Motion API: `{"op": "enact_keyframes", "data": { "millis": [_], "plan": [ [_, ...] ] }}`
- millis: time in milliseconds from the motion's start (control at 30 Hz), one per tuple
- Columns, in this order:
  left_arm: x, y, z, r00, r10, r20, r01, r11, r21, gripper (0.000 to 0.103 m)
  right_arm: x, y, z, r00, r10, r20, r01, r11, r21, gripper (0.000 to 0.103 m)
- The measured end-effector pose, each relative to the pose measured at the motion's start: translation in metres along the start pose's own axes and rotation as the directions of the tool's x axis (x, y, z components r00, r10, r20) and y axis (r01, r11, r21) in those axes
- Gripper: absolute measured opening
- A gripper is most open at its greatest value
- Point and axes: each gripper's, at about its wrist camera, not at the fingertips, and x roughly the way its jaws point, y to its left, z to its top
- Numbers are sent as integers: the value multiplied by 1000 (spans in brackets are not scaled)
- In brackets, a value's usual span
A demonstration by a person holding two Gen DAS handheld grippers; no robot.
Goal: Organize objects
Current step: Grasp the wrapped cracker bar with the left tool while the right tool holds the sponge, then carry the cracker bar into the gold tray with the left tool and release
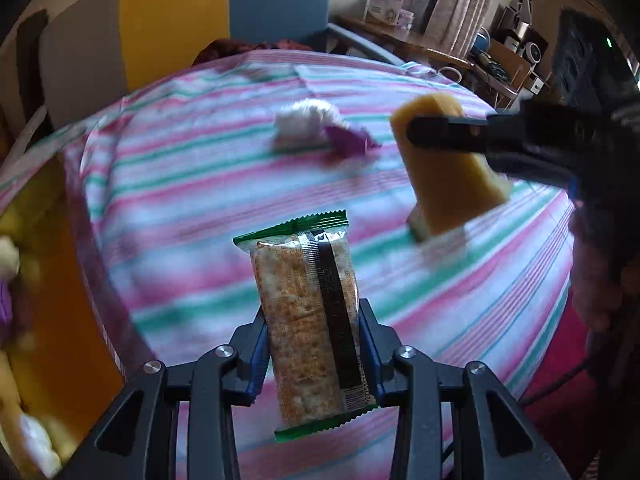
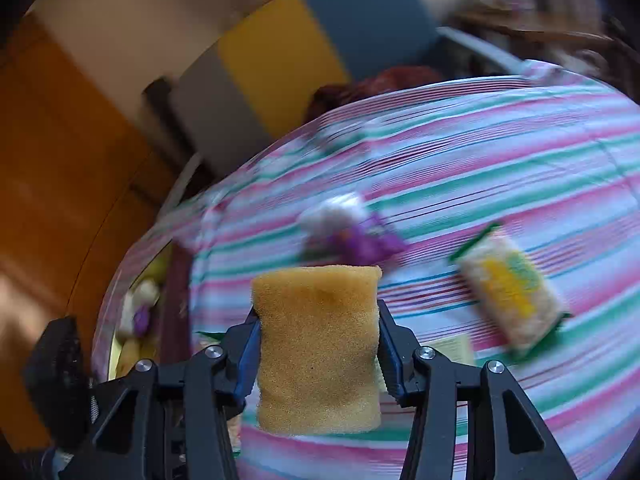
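Both grippers were closed on something. Clamped in the left gripper (image 1: 312, 354) was a cracker packet (image 1: 310, 328), a clear wrapper with green crimped ends, a dark seam strip down its length and pale browned crackers showing through; it stood nearly upright between the blue-lined fingers (image 1: 258, 360), which pressed its two long sides, and it was held in the air above the striped cloth (image 1: 200, 208). The right gripper (image 2: 318, 354) squeezed a yellow sponge (image 2: 318, 344), a coarse, porous block pinched in at the waist so its top flared wider than the middle. From the left wrist view that same sponge (image 1: 452, 168) hung tilted over the right-hand part of the cloth, with the right gripper (image 1: 444, 136) reaching in from the right edge, its dark finger lying across the sponge's upper part.

On the pink, green and white striped cloth (image 2: 480, 152), beyond the sponge, lay a blurred white and purple bundle (image 2: 344, 232); I could not tell what it was. In the left wrist view the bundle (image 1: 316, 130) sat towards the far middle of the cloth, well apart from the packet. A second cracker packet (image 2: 512, 292) with a yellow and green label lay flat on the cloth to the right of the sponge.

Off the cloth's left edge stood an orange container (image 1: 60, 280) holding pale and purple items, too blurred to name.
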Motion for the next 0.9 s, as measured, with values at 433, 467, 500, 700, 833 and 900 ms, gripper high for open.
{"op": "enact_keyframes", "data": {
  "millis": [433, 467, 500, 700, 833, 900],
  "plan": [
    [20, 10, -26, 998, -22, 51, 23, 1000, -19, 39, 72, 25, -34, 953, -146, -264, 89, 973, -215, 50],
    [20, 11, -27, 998, -26, 58, 28, 999, -23, 39, 74, 25, -33, 953, -145, -265, 88, 973, -216, 50],
    [21, 11, -28, 998, -30, 63, 31, 999, -26, 39, 76, 24, -34, 952, -145, -270, 87, 973, -215, 51],
    [21, 17, -31, 994, -64, 84, 68, 996, -54, 38, 81, 22, -35, 948, -159, -277, 96, 969, -227, 51],
    [20, 17, -33, 993, -64, 95, 69, 996, -58, 38, 83, 23, -36, 941, -186, -285, 117, 963, -241, 51],
    [20, 18, -33, 993, -65, 101, 72, 995, -67, 38, 84, 24, -37, 939, -194, -285, 121, 959, -256, 51]
  ]
}}
